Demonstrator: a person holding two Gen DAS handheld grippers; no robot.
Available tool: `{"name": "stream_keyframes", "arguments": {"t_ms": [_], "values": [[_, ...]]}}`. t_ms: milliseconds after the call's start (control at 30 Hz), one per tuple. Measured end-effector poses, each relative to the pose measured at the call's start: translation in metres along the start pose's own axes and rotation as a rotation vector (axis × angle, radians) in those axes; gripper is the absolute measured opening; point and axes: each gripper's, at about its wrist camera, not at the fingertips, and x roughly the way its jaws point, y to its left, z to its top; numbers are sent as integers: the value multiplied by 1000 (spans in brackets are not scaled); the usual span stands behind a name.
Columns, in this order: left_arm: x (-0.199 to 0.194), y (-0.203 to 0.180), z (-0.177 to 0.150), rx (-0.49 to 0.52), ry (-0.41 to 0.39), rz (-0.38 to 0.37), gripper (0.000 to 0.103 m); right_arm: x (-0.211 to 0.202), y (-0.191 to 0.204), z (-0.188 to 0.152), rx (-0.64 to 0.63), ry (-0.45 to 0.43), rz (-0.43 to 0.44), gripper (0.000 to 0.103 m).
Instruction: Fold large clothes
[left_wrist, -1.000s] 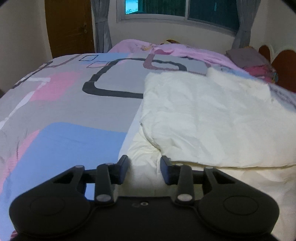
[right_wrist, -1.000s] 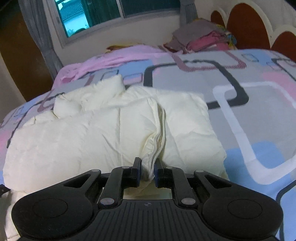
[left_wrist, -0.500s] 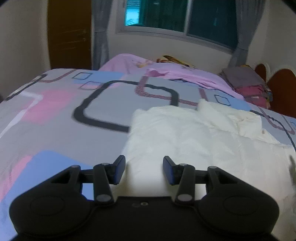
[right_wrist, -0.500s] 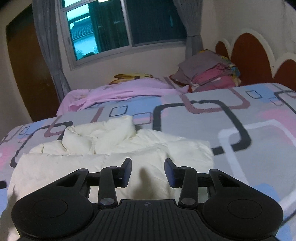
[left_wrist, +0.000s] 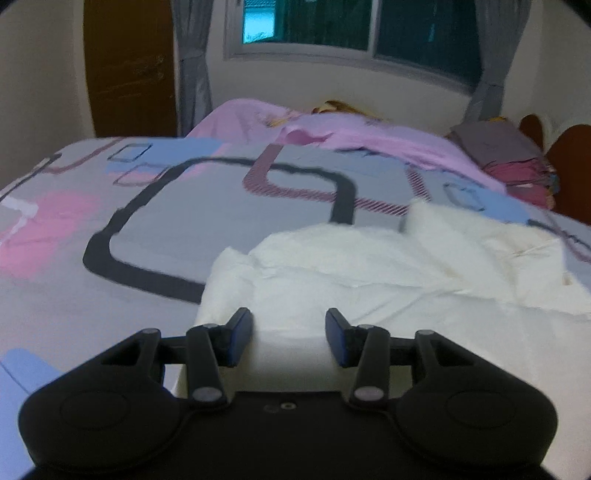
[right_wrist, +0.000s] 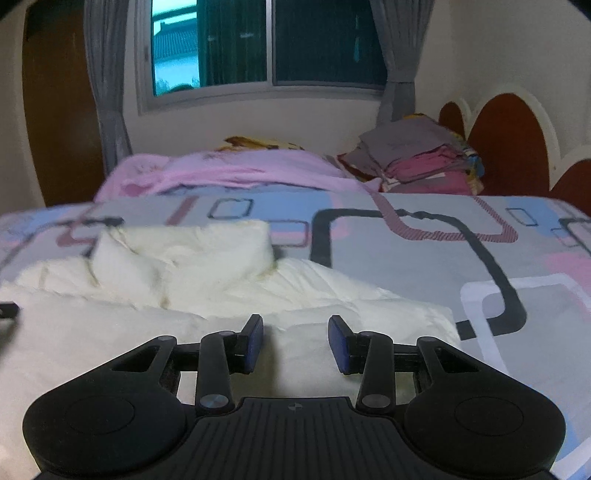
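A cream padded jacket (left_wrist: 388, 266) lies folded on the patterned bed cover (left_wrist: 155, 221). In the right wrist view the jacket (right_wrist: 207, 295) fills the lower left, with a puffy collar or hood part bunched at its far end. My left gripper (left_wrist: 290, 328) is open and empty, just above the jacket's near left corner. My right gripper (right_wrist: 295, 334) is open and empty, above the jacket's near right part. A dark tip of the other gripper shows at the far left edge of the right wrist view (right_wrist: 7, 310).
A pink blanket (right_wrist: 229, 173) lies along the far side of the bed (right_wrist: 424, 258). A stack of folded clothes (right_wrist: 417, 158) sits at the far right by the red-brown headboard (right_wrist: 509, 144). A window, grey curtains and a brown door are behind.
My right gripper was shut on the jacket's fold a second ago; it has opened and let go. Both grippers have lifted and tilted up, so more of the room shows.
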Motion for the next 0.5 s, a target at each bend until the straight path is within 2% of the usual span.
{"name": "stream_keyframes", "arguments": {"t_ms": [100,400,500], "values": [[7,-1,-6,15,16,12,46,15,-3,-11,-8,28,-12,40],[14,-2,-14,45,-18,12,46,28,4,-32,-87,-5,-33,40],[15,-2,-12,48,-12,9,47,31,6,-31,-106,11,-36,40]]}}
